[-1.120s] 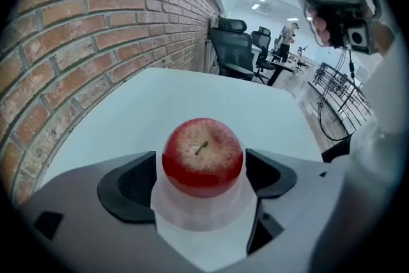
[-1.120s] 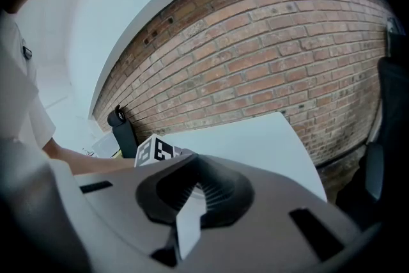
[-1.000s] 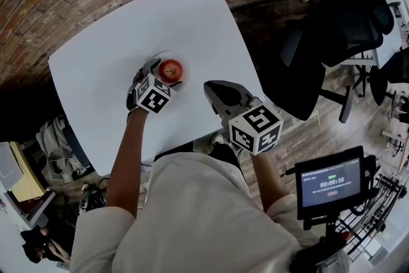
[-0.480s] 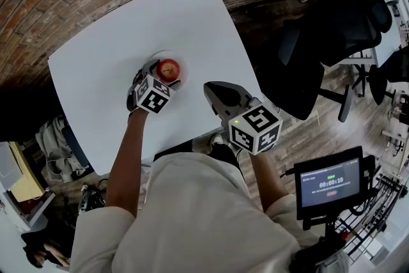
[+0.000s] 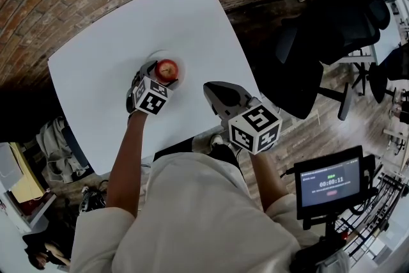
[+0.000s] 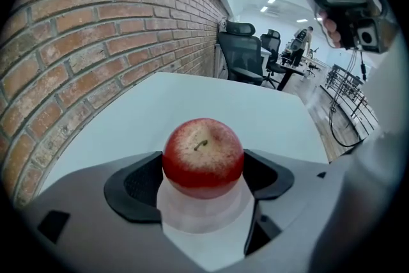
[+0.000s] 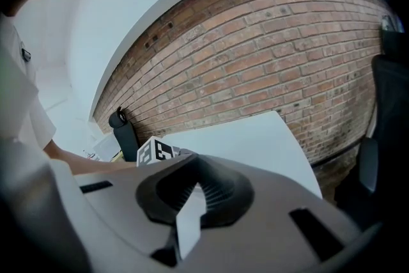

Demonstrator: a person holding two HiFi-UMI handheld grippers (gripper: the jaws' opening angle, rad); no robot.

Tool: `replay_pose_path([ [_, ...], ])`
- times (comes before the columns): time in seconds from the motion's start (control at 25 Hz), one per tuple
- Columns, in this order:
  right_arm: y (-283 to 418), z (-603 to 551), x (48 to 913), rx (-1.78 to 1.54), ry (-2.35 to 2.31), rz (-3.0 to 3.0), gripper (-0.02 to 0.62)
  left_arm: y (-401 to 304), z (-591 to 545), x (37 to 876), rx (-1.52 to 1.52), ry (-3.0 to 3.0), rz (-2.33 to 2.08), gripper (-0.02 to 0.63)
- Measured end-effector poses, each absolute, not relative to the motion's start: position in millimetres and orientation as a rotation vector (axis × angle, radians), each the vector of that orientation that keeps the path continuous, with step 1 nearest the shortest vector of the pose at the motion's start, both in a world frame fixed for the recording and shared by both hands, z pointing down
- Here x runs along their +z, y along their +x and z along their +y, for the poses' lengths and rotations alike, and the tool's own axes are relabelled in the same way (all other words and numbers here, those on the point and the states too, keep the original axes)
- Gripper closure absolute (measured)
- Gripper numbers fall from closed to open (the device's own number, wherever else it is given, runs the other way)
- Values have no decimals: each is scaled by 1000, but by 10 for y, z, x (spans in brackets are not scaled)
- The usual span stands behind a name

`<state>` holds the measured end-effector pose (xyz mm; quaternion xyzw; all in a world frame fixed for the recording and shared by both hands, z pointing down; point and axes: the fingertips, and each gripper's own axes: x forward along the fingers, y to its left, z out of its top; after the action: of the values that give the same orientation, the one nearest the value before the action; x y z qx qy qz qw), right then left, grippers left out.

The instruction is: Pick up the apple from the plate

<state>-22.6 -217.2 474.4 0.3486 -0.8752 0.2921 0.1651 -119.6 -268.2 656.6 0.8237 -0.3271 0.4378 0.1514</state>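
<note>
Apple (image 5: pixel 167 70) upright (stem up) on the plate (image 6: pixel 203 217), toward the middle of the white tabletop (image 5: pixel 108 41), not lifted. Left tool (image 5: pixel 161 75) angled down around it, jaws apart and just now closing in, one pad at each flank, no squeeze visible. Right tool (image 5: pixel 216 91) off to the side, well apart from plate and apple, over the tabletop's near edge, jaws together with nothing between.
</note>
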Motion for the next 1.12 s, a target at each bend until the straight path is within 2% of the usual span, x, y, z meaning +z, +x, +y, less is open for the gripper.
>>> replay_pose_path([
  [1.12, -92, -1696, 4457, 747, 953, -2574, 594, -1194, -2227, 6151, 1123, 2357, -1095, 213],
])
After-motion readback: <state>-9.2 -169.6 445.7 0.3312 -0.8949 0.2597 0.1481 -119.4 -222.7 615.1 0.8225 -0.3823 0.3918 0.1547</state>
